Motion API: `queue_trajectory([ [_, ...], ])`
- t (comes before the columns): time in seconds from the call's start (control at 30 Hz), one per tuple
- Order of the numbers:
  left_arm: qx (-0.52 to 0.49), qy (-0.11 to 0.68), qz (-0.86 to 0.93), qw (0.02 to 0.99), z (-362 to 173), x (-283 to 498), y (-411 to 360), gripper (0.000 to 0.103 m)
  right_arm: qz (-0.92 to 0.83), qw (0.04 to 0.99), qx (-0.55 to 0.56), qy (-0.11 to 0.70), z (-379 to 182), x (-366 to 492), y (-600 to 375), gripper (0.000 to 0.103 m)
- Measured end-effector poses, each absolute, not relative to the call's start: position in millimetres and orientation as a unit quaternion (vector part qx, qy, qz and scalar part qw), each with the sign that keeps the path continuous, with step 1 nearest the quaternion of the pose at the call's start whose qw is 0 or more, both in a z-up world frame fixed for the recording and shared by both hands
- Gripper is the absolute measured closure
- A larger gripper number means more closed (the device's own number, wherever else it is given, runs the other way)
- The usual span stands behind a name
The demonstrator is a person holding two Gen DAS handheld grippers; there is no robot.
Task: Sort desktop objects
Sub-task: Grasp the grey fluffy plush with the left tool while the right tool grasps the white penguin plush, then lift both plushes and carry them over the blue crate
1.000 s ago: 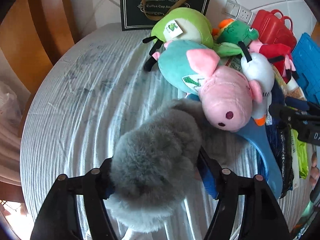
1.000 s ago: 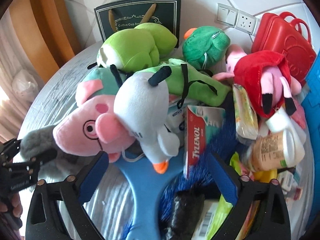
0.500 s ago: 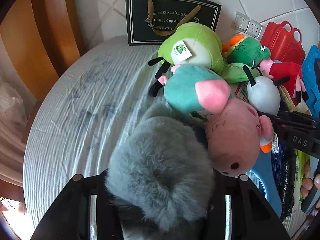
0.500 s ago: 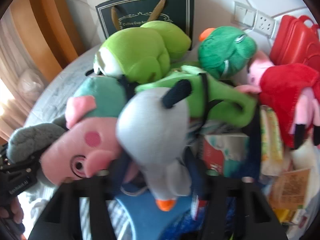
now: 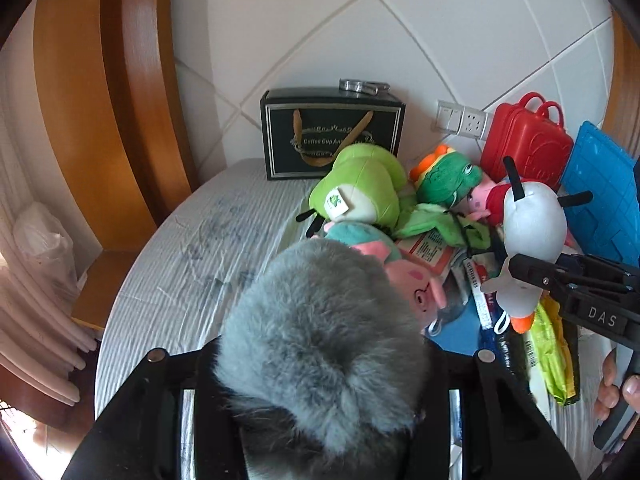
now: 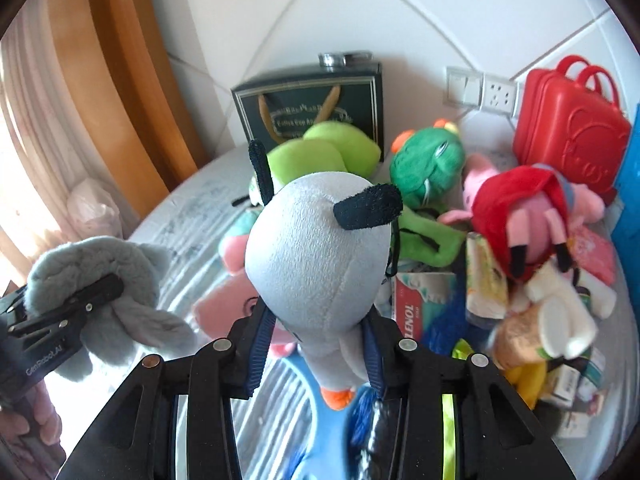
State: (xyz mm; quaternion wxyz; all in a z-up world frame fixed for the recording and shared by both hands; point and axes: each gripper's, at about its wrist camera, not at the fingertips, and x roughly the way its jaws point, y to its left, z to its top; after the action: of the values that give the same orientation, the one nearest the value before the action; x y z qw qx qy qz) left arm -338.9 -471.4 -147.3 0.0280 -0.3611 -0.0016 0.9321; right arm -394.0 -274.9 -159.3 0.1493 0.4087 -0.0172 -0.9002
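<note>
Sorting looks barely begun: the bench (image 5: 192, 264) has open cloth on its left half with the rim near, while a plush-and-box pile (image 6: 436, 200) crowds the right against the wall. 2 toys are lifted clear: left hand-held gripper (image 5: 320, 364) clamps the grey fluffy toy (image 5: 320, 320), right hand-held gripper (image 6: 316, 344) clamps the white goose plush (image 6: 316, 248).
</note>
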Motion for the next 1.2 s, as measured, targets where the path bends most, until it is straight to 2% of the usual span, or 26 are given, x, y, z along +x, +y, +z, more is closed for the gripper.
queue_trajectory([
  [0.43, -0.261, 0.005, 0.965, 0.035, -62, -256, -367, 0.065, -0.95, 0.131, 0.285, -0.002, -54, -287, -193, 0.063],
  [0.63, -0.236, 0.004, 0.971, 0.024, -47, -234, -288, 0.078, -0.96, 0.135, 0.246, 0.02, -26, -256, -120, 0.063],
  [0.67, -0.236, 0.003, 0.972, 0.021, -47, -232, -275, 0.087, -0.96, 0.137, 0.243, 0.023, -24, -252, -108, 0.063],
  [0.7, -0.237, 0.002, 0.971, 0.021, -47, -229, -264, 0.088, -0.96, 0.139, 0.242, 0.028, -23, -248, -96, 0.063],
  [0.87, -0.28, 0.006, 0.96, 0.014, -64, -222, -231, 0.088, -0.952, 0.143, 0.271, 0.023, -35, -238, -49, 0.063],
  [0.93, -0.311, 0.003, 0.95, 0.017, -79, -222, -228, 0.074, -0.948, 0.143, 0.284, 0.02, -47, -238, -39, 0.063],
  [1.0, -0.341, 0.004, 0.94, 0.023, -100, -220, -226, 0.039, -0.942, 0.141, 0.305, 0.011, -64, -238, -32, 0.063],
  [1.07, -0.363, 0.011, 0.931, 0.027, -124, -214, -225, 0.035, -0.933, 0.141, 0.33, 0.003, -84, -234, -25, 0.063],
  [1.2, -0.434, -0.001, 0.9, 0.05, -176, -202, -229, 0.035, -0.911, 0.144, 0.386, 0.001, -128, -225, -22, 0.063],
])
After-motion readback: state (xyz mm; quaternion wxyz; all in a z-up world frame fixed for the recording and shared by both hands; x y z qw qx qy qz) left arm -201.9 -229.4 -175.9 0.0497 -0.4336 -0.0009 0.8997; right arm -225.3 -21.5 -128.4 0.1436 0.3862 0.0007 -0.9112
